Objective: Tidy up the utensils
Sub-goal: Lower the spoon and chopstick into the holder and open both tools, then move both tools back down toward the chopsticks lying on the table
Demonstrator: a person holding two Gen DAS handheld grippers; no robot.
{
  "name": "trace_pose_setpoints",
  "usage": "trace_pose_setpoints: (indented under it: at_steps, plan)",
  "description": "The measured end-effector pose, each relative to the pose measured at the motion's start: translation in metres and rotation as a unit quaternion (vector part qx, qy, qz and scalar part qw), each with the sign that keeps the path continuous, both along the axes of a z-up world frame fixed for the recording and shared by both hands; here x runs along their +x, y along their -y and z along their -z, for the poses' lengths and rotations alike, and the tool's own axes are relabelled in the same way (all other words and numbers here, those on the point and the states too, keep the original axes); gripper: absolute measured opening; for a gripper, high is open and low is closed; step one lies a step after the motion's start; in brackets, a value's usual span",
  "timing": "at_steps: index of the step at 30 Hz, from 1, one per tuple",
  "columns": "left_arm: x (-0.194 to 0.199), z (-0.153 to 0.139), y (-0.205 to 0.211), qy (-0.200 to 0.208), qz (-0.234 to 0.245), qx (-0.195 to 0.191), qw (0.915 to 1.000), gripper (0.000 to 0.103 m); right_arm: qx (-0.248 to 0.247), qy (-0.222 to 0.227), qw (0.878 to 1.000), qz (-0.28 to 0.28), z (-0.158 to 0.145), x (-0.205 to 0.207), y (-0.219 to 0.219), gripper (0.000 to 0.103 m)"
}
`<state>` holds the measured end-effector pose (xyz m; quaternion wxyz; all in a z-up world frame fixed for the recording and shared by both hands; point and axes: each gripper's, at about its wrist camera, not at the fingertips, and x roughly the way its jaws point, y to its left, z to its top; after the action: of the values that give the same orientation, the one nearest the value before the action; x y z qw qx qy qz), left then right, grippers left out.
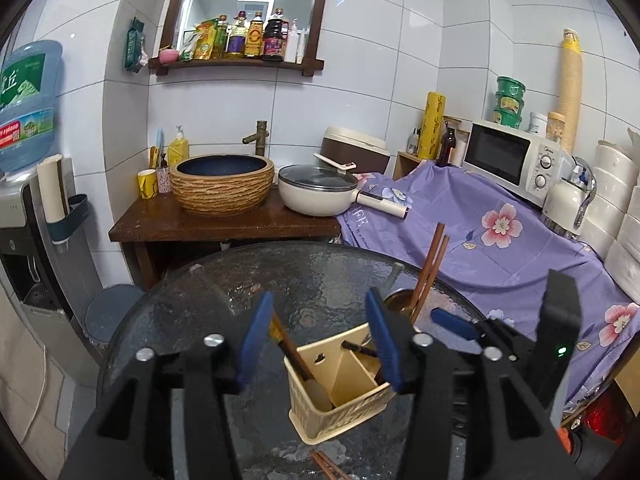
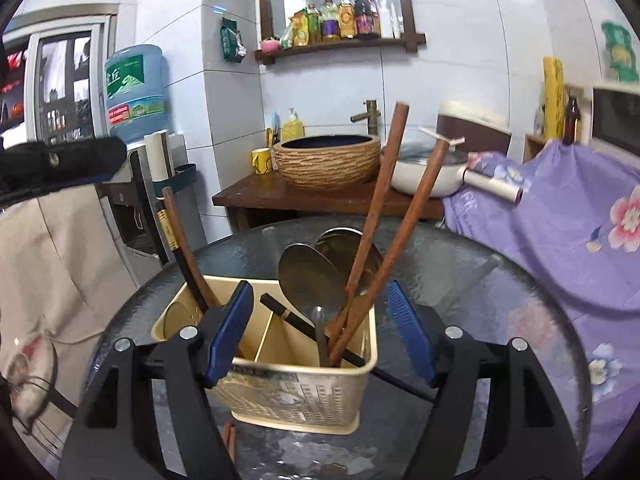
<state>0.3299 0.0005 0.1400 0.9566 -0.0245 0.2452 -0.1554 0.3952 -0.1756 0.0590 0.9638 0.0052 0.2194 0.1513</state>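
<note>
On the glass tabletop (image 2: 500, 300) stands a cream utensil holder (image 2: 296, 392) holding brown chopsticks (image 2: 372, 240), spoons (image 2: 308, 276) and dark chopsticks (image 2: 184, 248). Both the left hand-held gripper (image 1: 320, 344) and right hand-held gripper (image 2: 320, 332) gape, gripping nothing.

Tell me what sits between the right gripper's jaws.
In the right wrist view, the right gripper is open around the cream utensil caddy, with brown chopsticks and metal spoons in it; nothing is gripped.
</note>
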Motion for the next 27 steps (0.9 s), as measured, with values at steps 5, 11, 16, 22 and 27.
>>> trace_pose_setpoints:
  at_steps: [5, 11, 16, 22, 27]
  plan:
    - [-0.006, 0.023, -0.01, -0.018, -0.009, -0.005, 0.9998, 0.057, -0.004, 0.009, 1.0, -0.012, -0.001, -0.02, 0.005, 0.07]
    - [-0.023, 0.051, -0.018, -0.028, -0.015, -0.004, 0.9995, 0.073, -0.025, 0.003, 1.0, -0.016, 0.007, -0.034, 0.02, 0.07]
    - [-0.031, 0.08, -0.024, -0.05, -0.018, -0.002, 0.9986, 0.074, -0.082, -0.025, 0.996, -0.021, 0.033, -0.036, 0.031, 0.069]
    - [-0.032, 0.105, -0.028, -0.081, -0.018, -0.007, 0.9965, 0.074, -0.26, -0.029, 0.964, -0.035, 0.086, -0.027, 0.026, 0.052]
    - [-0.035, 0.116, -0.033, -0.093, -0.023, -0.012, 0.9953, 0.074, -0.353, -0.028, 0.934, -0.054, 0.117, -0.008, 0.02, 0.039]
